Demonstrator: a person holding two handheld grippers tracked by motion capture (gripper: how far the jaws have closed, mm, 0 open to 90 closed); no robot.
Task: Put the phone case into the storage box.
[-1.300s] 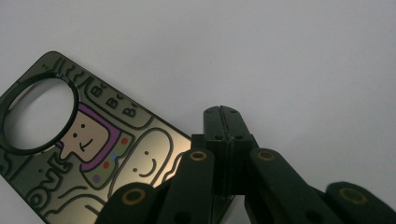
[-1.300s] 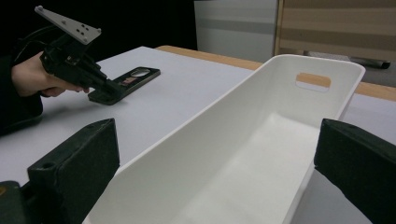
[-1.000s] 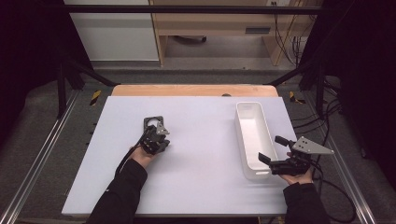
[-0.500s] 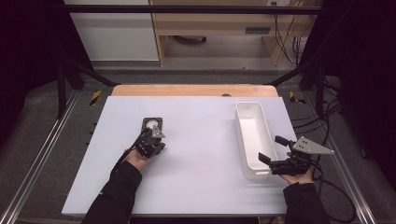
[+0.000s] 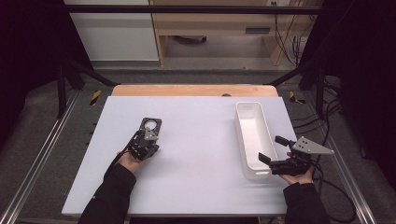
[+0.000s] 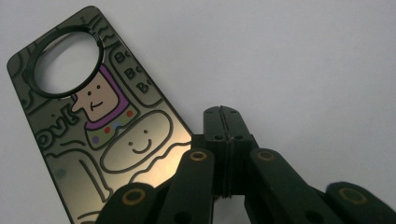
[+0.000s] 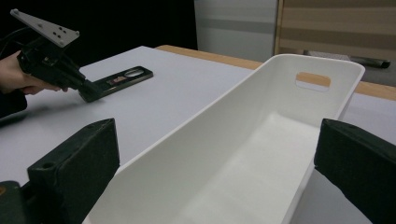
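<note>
A flat dark phone case [image 5: 151, 124] with a round hole and cartoon figures lies on the white table [image 5: 205, 154], left of centre. In the left gripper view the case [image 6: 93, 126] sits beside my left gripper [image 6: 223, 112], whose jaws are pressed together with nothing between them. That gripper [image 5: 147, 134] rests at the case's near end, tip on or just over the tabletop. A long white tray [image 5: 250, 103] stands empty at the right. My right gripper [image 5: 272, 149] is open, its jaws on either side of the tray's near right corner; in its own view the tray [image 7: 322, 60] runs away between them.
A wooden strip [image 5: 191, 90] borders the table's far edge. Metal frame rails [image 5: 51, 140] run along both sides. Cables [image 5: 336, 186] trail on the grey floor at the right. The right gripper view also takes in the left hand, its gripper [image 7: 88, 95] and the case [image 7: 123, 77].
The left hand and its gripper have drifted a little to the left and nearer the person. The case and the right gripper stay where they were.
</note>
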